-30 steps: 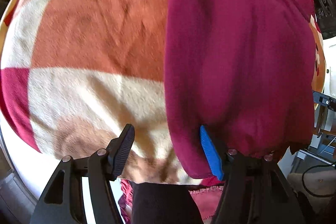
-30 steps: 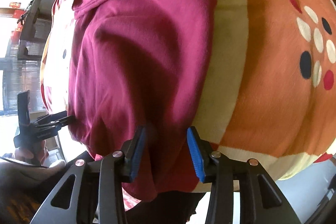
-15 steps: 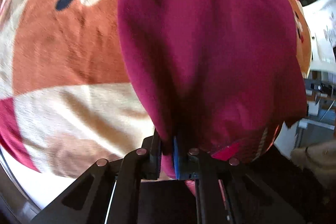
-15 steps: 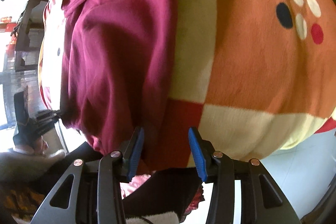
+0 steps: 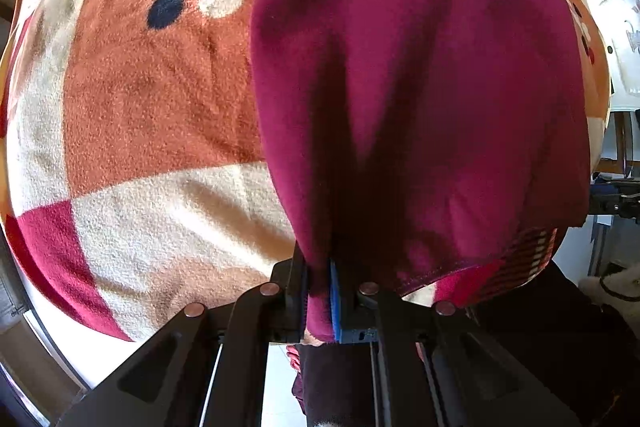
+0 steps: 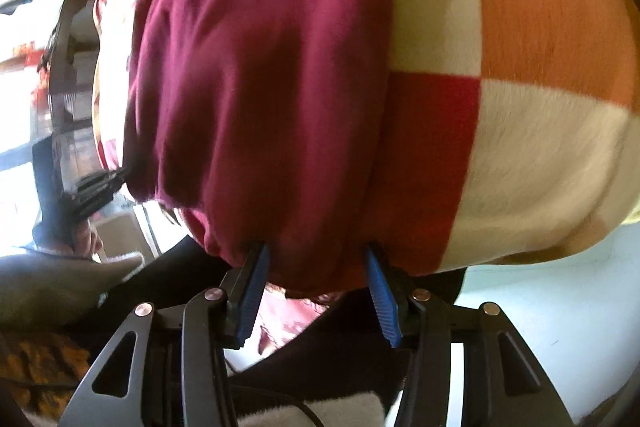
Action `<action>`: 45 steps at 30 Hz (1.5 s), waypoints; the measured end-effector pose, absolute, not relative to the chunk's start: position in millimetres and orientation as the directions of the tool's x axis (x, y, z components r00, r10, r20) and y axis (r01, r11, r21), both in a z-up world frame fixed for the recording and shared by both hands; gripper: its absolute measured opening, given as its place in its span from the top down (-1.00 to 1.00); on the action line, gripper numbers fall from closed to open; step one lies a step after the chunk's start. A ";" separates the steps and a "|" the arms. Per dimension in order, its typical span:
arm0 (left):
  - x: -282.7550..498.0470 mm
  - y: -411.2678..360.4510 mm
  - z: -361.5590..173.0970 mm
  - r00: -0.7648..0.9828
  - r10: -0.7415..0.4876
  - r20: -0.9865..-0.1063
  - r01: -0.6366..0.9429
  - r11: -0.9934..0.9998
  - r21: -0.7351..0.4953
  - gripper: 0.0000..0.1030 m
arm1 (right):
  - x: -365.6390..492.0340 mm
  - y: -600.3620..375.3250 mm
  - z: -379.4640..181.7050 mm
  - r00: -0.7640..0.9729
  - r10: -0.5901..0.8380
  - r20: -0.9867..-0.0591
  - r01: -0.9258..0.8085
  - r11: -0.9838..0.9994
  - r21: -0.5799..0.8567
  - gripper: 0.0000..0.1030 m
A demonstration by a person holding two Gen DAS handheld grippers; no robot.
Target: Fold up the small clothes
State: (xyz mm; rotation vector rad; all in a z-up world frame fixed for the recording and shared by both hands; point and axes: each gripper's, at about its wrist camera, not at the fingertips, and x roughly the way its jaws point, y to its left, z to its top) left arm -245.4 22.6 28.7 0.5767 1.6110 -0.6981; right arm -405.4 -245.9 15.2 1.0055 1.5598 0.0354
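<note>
A maroon garment (image 5: 420, 87) lies spread on a patchwork blanket (image 5: 152, 99). My left gripper (image 5: 318, 291) points down at its near left corner and is shut on a pinch of the hem. In the right wrist view the same garment (image 6: 260, 87) fills the middle. My right gripper (image 6: 316, 259) is at its near right hem, and its jaws are opening. The hem's edge bulges between the blue pads (image 6: 380, 287), which do not press on it. The left gripper (image 6: 92, 187), held in a hand, shows at the garment's far corner.
The blanket (image 6: 540, 147) has orange, cream and red patches with dots and hangs over the near edge. A pale floor (image 6: 560, 307) lies below it. A person's dark clothing (image 5: 540, 347) is close under both grippers. Shelving (image 6: 60, 67) stands beyond the far side.
My left gripper has closed on the garment's corner, from wide open to shut. My right gripper has slid along toward the near right hem and its jaws have widened.
</note>
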 end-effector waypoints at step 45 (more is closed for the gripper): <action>77.3 -187.1 88.4 0.114 -0.348 -0.931 0.640 0.742 -0.199 0.84 | -179.8 -523.1 57.7 0.681 0.349 -0.644 0.500 0.422 0.757 0.85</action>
